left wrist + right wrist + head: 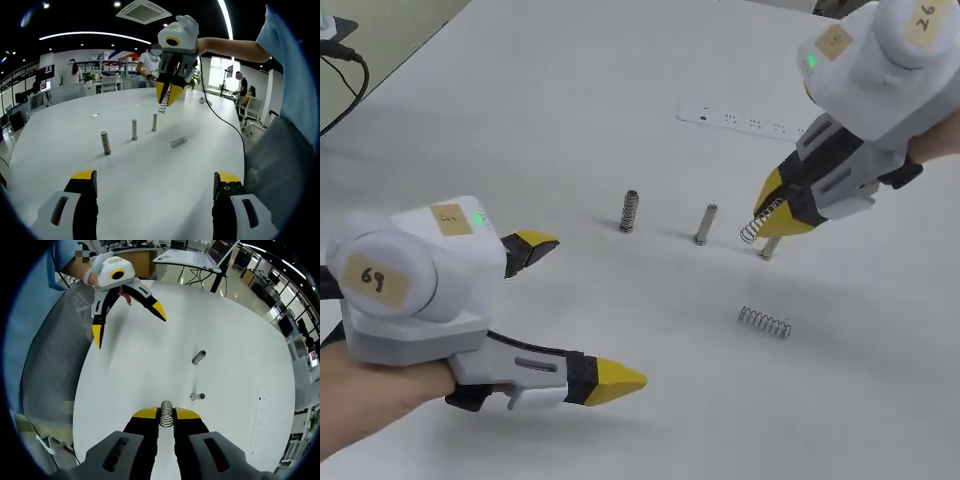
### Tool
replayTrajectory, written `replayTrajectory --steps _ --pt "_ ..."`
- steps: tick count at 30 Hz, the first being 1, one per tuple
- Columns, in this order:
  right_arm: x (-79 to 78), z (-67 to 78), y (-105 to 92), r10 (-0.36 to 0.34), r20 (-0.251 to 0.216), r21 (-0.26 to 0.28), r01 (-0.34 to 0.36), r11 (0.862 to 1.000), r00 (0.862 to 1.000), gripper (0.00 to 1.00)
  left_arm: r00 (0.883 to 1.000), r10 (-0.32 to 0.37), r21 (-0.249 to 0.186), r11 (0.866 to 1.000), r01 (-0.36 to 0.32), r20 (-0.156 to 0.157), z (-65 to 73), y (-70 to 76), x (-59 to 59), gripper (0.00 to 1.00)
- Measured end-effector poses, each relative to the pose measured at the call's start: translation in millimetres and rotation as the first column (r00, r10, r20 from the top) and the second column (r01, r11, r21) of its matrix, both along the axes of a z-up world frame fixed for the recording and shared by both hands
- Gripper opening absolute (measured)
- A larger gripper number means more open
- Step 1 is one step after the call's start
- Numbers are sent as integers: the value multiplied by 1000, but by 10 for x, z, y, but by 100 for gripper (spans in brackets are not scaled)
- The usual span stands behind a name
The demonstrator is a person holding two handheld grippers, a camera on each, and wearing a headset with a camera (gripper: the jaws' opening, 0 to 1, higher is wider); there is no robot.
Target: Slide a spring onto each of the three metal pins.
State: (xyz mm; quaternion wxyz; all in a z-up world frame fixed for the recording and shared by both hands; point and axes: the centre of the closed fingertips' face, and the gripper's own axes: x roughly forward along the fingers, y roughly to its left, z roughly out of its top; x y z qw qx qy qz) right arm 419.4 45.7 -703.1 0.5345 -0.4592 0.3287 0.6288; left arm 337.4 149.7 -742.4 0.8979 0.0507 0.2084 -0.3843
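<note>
The right gripper (772, 212) has its fingers (148, 415) pinched narrow on a spring (166, 413). They grip it by the upper coils, so the lower end hangs free below the yellow tips. That looks deliberate: a free, open end is what has to find the top of a pin. In the head view the spring dangles at a slight tilt, right of centre, just over the rightmost pin (769, 247), whose top is partly hidden by the fingers. I cannot tell whether coil and pin are touching yet. My guess is that the end is being lined up before the slide down.

To the left of that in the frame, the middle pin (705, 224) stands bare and upright. The leftmost pin (629, 211) is already wrapped in coils, so I'd call one of the three done.

A loose spring (764, 321) lies flat on the white table (520, 100), lower in the frame than the row of pins and near them, presumably waiting for the middle pin.

The left gripper (578, 310) sits at the lower left with its fingers spread wide and holding nothing, well apart from the pins. It seems parked clear of the work. A power strip (740, 118) lies toward the upper right, beyond the pins.
</note>
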Motion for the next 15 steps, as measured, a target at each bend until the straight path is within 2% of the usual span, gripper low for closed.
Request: replayTrajectory --steps 9,15 --pt "250 9 58 21 23 -37 -20 999 1000 8 1000 16 -4 1000 -16 -4 -29 44 24 93" --pt "354 -31 128 36 30 -51 -35 998 999 8 1000 26 -7 1000 -26 -4 -34 63 37 93"
